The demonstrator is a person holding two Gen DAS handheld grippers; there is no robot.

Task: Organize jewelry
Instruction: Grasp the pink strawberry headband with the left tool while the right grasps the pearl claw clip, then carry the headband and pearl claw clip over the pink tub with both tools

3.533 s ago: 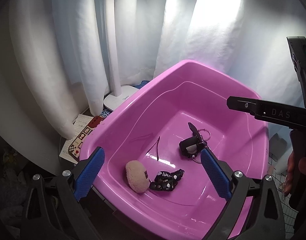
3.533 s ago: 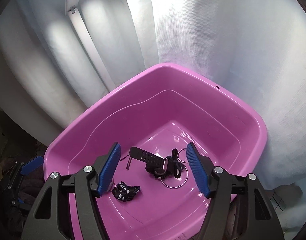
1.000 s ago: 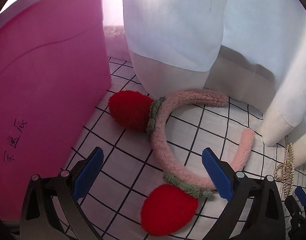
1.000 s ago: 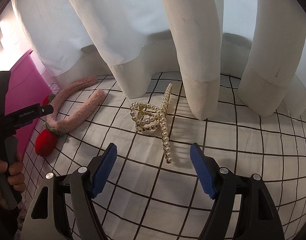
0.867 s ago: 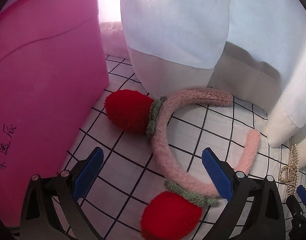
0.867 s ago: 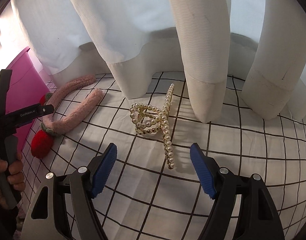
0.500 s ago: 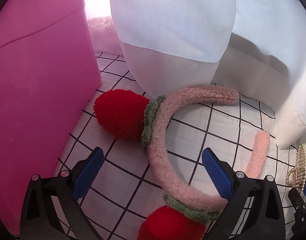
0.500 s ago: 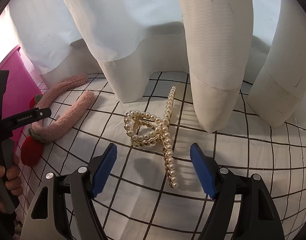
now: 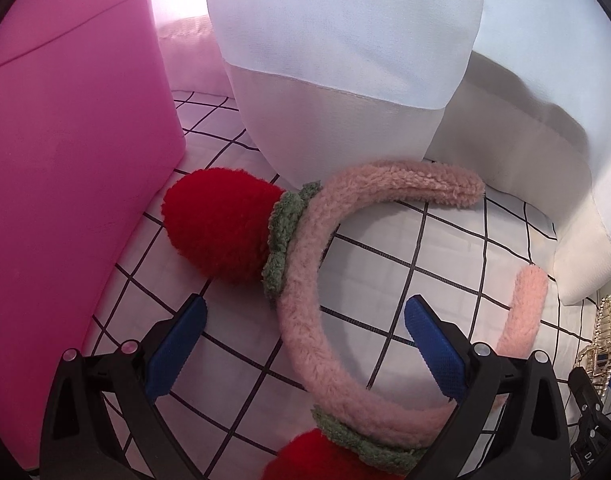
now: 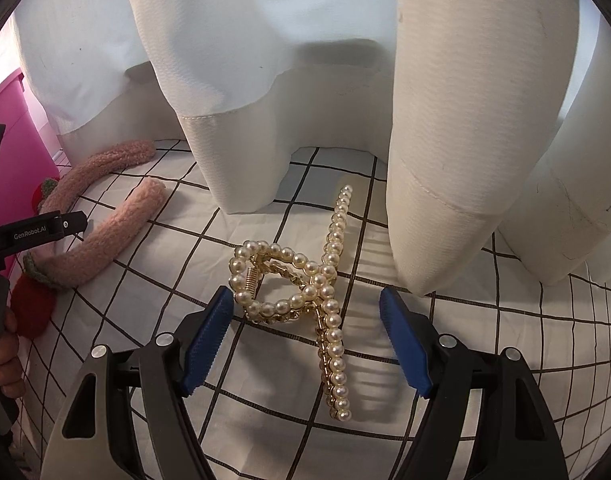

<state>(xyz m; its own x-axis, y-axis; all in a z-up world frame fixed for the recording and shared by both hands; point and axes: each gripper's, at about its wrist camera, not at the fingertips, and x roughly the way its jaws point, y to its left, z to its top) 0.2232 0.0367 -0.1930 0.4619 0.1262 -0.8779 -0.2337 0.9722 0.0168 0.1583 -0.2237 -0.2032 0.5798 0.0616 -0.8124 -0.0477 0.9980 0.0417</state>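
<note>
Below, both grippers' ribbed blue fingers [image 9: 433,338] wide apart over fuzzy pink headband [image 9: 305,272], beaded pearl claw clip [image 10: 305,292].

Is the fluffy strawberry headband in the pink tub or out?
Out. The headband lies on the checked cloth beside the pink tub.

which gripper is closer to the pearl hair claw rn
Right. The right gripper hangs just over the pearl hair claw, which lies between its open jaws. The left gripper is over the pink headband, the claw off to its side.
</note>
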